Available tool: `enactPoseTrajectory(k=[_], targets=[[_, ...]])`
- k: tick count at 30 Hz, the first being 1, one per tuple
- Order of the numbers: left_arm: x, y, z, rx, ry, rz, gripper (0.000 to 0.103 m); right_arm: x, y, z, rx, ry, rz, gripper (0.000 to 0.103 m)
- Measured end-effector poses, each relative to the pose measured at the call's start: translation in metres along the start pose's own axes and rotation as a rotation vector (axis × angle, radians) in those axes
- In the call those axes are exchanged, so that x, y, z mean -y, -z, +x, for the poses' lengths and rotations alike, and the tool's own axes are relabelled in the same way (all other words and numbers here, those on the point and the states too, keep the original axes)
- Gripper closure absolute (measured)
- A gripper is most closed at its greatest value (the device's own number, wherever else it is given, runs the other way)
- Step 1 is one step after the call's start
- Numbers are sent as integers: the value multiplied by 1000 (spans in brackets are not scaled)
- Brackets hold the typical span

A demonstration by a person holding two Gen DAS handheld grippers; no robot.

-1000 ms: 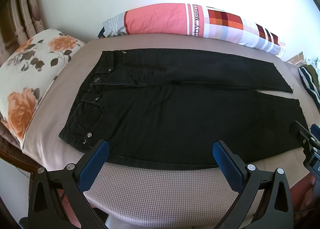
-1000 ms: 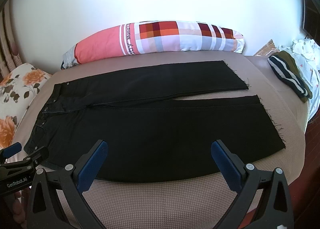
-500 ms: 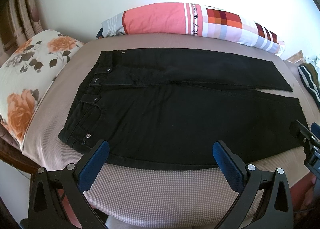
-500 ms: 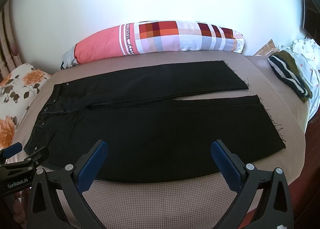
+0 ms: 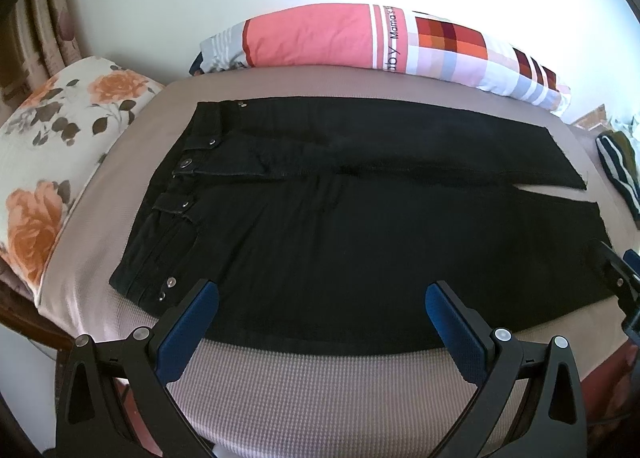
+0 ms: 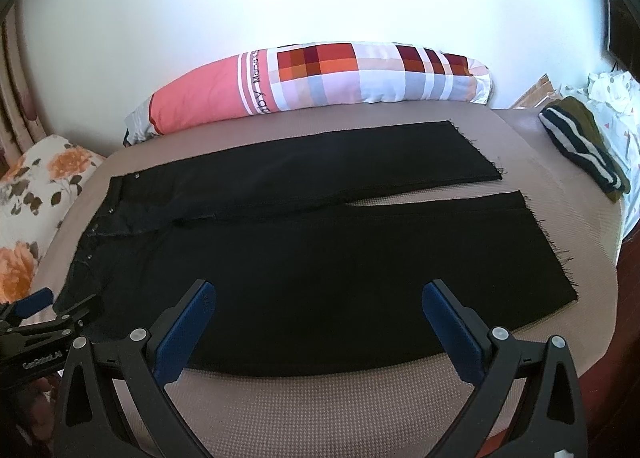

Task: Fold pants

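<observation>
Two legs of the black denim pants [image 5: 360, 226] are lying flat and unfolded across the taupe textured mattress [image 5: 320, 386], waistband toward my left, frayed hems toward my right. Legs are splitting slightly apart near the hems, mattress showing in the gap. Metal button and rivets are showing at the waistband.

My left gripper [image 5: 320, 300] is hovering over the near edge of the pants, blue-padded jaws spread wide, gripping nothing. My right gripper [image 6: 318, 296] is doing the same further toward the hems, jaws wide apart, empty.

Long pink-and-checked bolster pillow [image 5: 384, 38] is lying along the far edge against the white wall, apart from the pants. White pillow with orange roses [image 5: 52, 162] is sitting beyond the waistband. Dark striped folded garment [image 6: 584, 150] is sitting past the hems. Nothing is lying on the pants.
</observation>
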State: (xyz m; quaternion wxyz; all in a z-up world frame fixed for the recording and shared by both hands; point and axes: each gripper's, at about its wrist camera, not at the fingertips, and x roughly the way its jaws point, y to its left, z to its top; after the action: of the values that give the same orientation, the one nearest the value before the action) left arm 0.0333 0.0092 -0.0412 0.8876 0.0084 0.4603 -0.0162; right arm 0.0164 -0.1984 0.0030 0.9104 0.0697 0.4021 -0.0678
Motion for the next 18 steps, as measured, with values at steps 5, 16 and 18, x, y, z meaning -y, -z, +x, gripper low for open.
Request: enactPoseTrajectory(k=[5,16,18], targets=[[-18,-20,8,10,73,-29,0,3,-12,8,-19,-65,29,0],[-128,-110,52,50,89,-154,2,5,-55,39,14,-184,17,0],[-152,-130,67,48,105,-166,5,3,-63,49,10,-192,19,0]])
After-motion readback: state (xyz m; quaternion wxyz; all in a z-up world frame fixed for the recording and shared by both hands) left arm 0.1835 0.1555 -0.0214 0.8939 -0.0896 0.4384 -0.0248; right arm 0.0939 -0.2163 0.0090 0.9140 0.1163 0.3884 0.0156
